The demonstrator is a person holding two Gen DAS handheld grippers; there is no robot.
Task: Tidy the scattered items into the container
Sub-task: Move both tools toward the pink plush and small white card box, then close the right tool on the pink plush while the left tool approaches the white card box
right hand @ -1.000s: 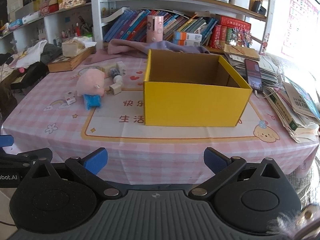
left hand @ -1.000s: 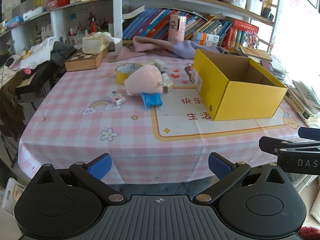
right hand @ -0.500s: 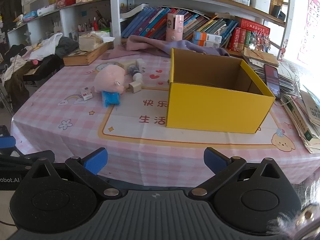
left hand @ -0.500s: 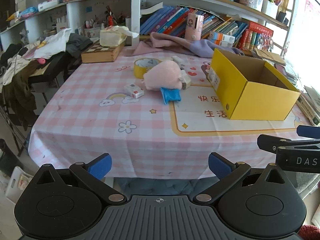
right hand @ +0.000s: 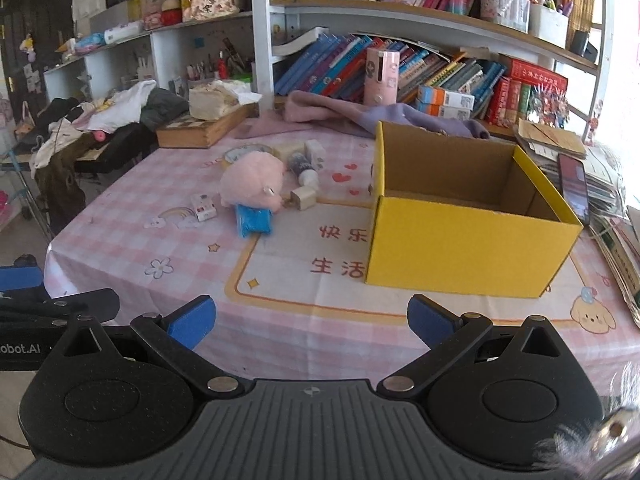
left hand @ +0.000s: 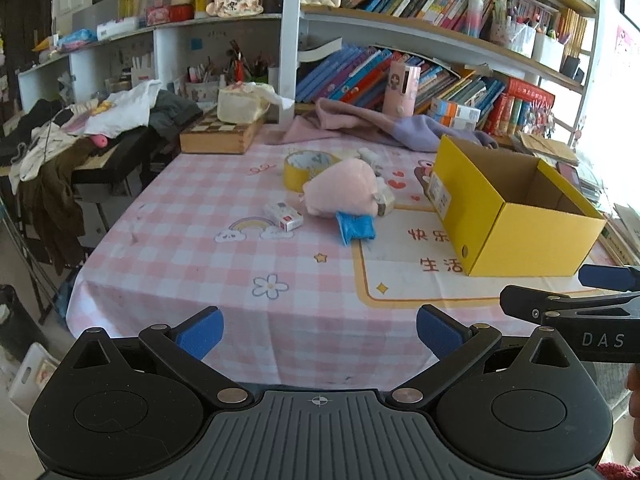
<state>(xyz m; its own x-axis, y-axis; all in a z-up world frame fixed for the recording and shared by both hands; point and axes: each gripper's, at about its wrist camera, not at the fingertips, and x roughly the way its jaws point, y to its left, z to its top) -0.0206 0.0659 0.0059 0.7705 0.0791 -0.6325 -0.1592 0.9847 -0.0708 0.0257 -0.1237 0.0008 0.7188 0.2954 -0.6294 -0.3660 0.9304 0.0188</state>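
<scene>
An open yellow cardboard box (left hand: 516, 216) (right hand: 468, 252) stands empty on the pink checked tablecloth. Left of it lie a pink plush pig (left hand: 344, 194) (right hand: 252, 180), a blue packet (left hand: 354, 228) (right hand: 253, 220), a small white and red box (left hand: 283, 216) (right hand: 203, 207), a yellow tape roll (left hand: 306, 166), a small bottle (right hand: 301, 168) and a cream cube (right hand: 303, 199). My left gripper (left hand: 318, 330) is open and empty, in front of the table's near edge. My right gripper (right hand: 310, 322) is open and empty, also short of the table, beside the left one.
A wooden chess box (left hand: 222, 136) with a tissue pack, a purple cloth (left hand: 380, 126) and bookshelves stand behind. Stacked books and a phone (right hand: 574, 184) lie right of the box. A chair piled with clothes (left hand: 80, 140) stands at the table's left.
Both grippers have pulled back and swung left; the table and box look farther away. Nothing on the table moved and both jaws stayed open.
</scene>
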